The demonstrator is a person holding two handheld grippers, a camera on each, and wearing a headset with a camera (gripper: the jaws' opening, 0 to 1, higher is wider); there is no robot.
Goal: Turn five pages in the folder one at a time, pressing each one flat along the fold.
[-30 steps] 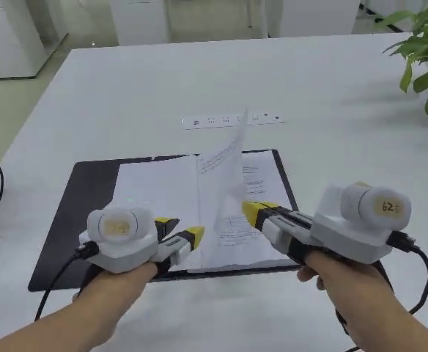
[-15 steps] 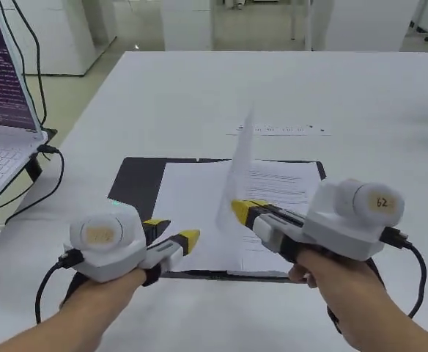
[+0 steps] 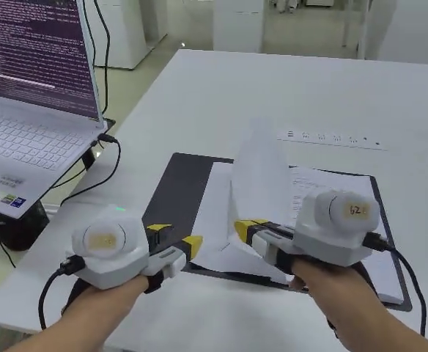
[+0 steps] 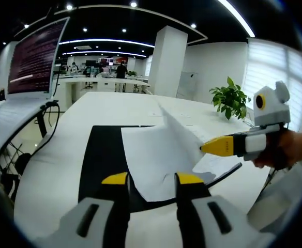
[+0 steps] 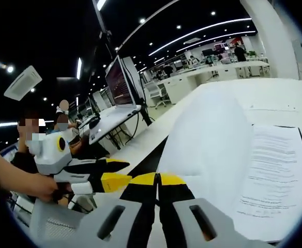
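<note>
Folder (image 3: pixel 177 191) on table (image 3: pixel 221 88), laptop (image 3: pixel 31 139) to its left

Lifted page (image 3: pixel 262 172), pinched in right gripper (image 3: pixel 240 227), stands between it and left gripper (image 3: pixel 176 236) and blocks a straight crossing. Folder (image 3: pixel 174 187) cover ahead of left gripper is bare. Laptop (image 3: pixel 31 95) and cable (image 3: pixel 117 158) crowd the left edge. Far table (image 3: pixel 221 88) is free up to power strip (image 3: pixel 331 137).

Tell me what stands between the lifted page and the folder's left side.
Nothing lies on the left sheet of the black folder. The open left gripper hovers at its near left corner and may be in the way of the white page that the right gripper holds.
</note>
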